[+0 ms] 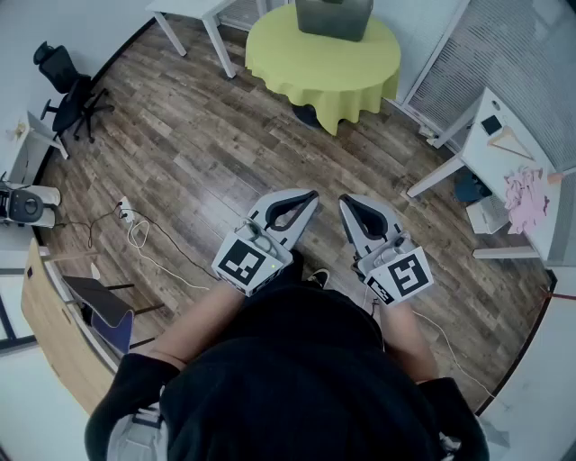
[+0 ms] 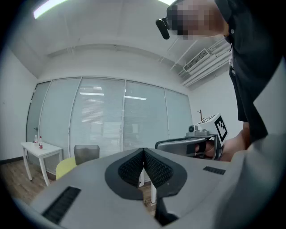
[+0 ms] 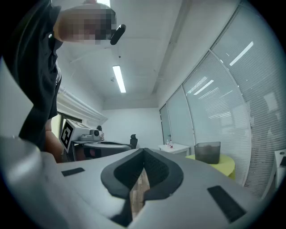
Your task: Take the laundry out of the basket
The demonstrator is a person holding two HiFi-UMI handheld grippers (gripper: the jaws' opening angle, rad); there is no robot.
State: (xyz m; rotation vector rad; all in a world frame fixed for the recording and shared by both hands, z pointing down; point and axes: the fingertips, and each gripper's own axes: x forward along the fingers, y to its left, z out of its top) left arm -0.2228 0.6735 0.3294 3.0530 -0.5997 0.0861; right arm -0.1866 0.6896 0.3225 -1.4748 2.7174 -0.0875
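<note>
**Asker:** What are your grippers doing?

**Me:** Both are clenched on nothing. My left gripper (image 1: 310, 195) has its jaws pressed together at the tips, and my right gripper (image 1: 347, 200) is the same. I hold them level and side by side, close in front of me, near each other but apart.

**Asker:** And the basket?

**Me:** The grey basket (image 1: 333, 18) stands on the round table (image 1: 270, 49) with the yellow cloth. It is straight ahead of both grippers and well apart from them, toward the table's far side. What lies inside it I cannot make out from here.

**Asker:** Is there room to move?

**Me:** A wide stretch of wooden floor (image 1: 207, 144) lies between me and the table's near edge. To the left, cables (image 1: 142, 239) trail over the boards, and an office chair (image 1: 61, 85) stands by the wall. To the right, a white table (image 1: 490, 153) carries a pink cloth (image 1: 526, 198) and a hanger (image 1: 508, 140). Its legs stand near the round table's right edge. Another white table (image 1: 193, 11) is just left of the round one.
</note>
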